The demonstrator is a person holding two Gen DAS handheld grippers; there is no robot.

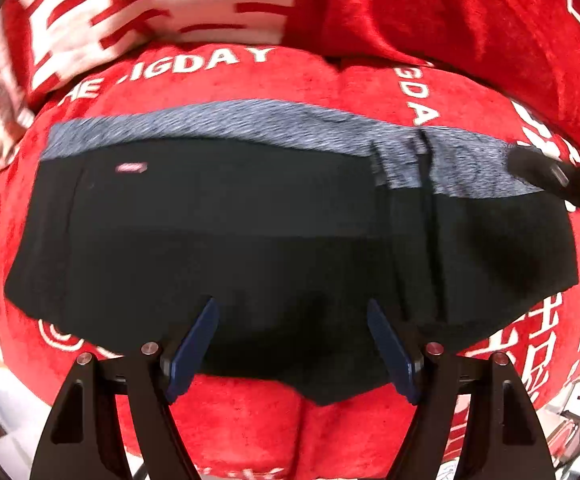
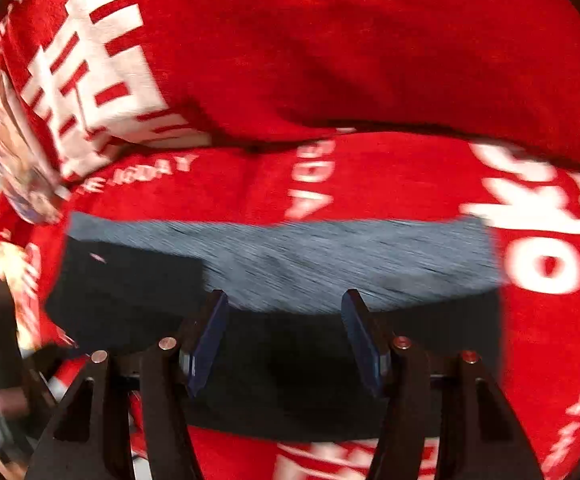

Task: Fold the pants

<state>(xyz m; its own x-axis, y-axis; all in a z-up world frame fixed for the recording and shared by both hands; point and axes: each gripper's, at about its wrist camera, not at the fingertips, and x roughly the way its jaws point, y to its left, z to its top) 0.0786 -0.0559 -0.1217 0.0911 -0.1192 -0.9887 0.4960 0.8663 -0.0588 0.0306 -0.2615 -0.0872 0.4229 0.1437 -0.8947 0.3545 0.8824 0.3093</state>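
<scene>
The pants [image 1: 250,240] lie folded into a compact black slab on the red plush blanket [image 1: 250,420], heathered grey waistband along the far edge. Both left tongs [image 1: 292,308] and right tongs [image 2: 284,300] gape wide above them, holding nothing. Soft knit on springy pile could slump, and a trailing pad might snag the near hem and undo the fold.

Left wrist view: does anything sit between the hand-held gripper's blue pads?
Nothing is held; between the left hand-held gripper pads only the folded black pants with grey band show below, on the red printed blanket.
</scene>
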